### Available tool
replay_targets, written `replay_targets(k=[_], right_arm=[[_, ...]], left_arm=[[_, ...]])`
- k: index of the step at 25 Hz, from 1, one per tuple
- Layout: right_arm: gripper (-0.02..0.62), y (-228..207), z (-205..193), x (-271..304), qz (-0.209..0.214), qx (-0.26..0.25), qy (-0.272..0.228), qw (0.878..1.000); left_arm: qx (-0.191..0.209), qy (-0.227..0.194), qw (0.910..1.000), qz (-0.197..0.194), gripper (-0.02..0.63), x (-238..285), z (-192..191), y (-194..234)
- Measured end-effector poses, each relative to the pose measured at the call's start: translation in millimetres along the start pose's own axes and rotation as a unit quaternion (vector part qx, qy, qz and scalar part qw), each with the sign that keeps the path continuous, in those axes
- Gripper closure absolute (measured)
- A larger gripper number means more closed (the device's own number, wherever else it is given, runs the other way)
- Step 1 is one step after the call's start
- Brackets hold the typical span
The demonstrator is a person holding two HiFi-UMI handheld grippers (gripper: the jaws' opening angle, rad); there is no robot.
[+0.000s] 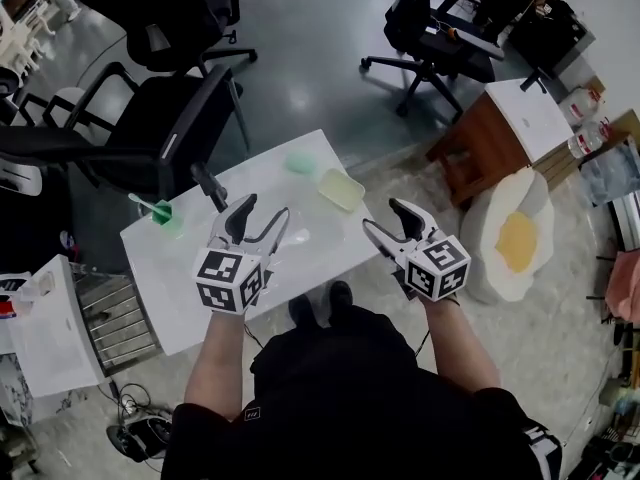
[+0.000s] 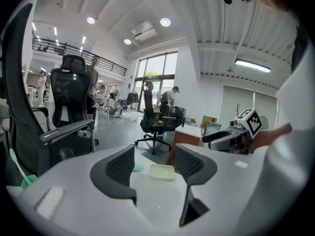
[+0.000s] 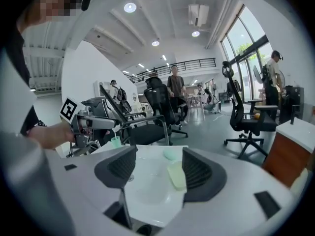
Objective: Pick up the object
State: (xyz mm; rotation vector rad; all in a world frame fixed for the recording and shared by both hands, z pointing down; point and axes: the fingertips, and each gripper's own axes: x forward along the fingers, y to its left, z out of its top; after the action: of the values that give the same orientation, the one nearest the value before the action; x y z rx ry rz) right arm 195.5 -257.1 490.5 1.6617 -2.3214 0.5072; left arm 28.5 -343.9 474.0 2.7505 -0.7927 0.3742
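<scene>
Two tools, one in each of your hands: your left tool (image 1: 265, 208) and your right tool (image 1: 382, 215) hover over the near side of the white counter (image 1: 170, 268). Both have their jaws spread wide and hold nothing.

On the counter you have one pale tray (image 1: 341, 189), one mint-green piece (image 1: 300, 164) and one green cup (image 1: 160, 213) with a stick standing in it.

Only the head view shows the fried-egg-shaped cushion (image 1: 518, 236) on the floor at 3 o'clock of the counter. Only the two gripper views show the ceiling lights and people standing in the background. Your left gripper view frames the tray squarely between the jaws. Your right gripper view has it against the right jaw's inner edge, with the cup at 10 o'clock.

The tray is shallow, rectangular with rounded corners and a faint yellow-green. It lies flat near the counter's far edge, at 1 o'clock from your left tool and 11 o'clock from your right. The mint-green piece sits near it at the tray's 10 o'clock, not touching.
</scene>
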Motion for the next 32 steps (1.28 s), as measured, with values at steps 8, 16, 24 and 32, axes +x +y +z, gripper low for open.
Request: replay_targets(k=[8,16,24,32], right_arm=[[0.327,-35.3,-4.7,13.1,0.020,-0.010,0.023,0.999],[0.327,-37.2,-26.3,57.9,0.065,-0.078,0.092,0.991],[0.328,-25.8,-52.9,109.1,0.084,-0.117,0.160,0.976],[0.327,-16.2,-95.3,152.5,0.086,-0.166,0.241,0.952]], left_arm=[[-0.010,0.009,0.9995,0.027,0.344,19.6,8.8,-8.5],[-0.015,0.026,0.9987,0.041,0.344,26.6,-4.8,-12.0],[-0.031,0.022,0.9985,0.039,0.347,27.0,-17.9,-5.2],[-0.044,0.015,0.9978,0.047,0.357,12.1,-23.4,10.2]])
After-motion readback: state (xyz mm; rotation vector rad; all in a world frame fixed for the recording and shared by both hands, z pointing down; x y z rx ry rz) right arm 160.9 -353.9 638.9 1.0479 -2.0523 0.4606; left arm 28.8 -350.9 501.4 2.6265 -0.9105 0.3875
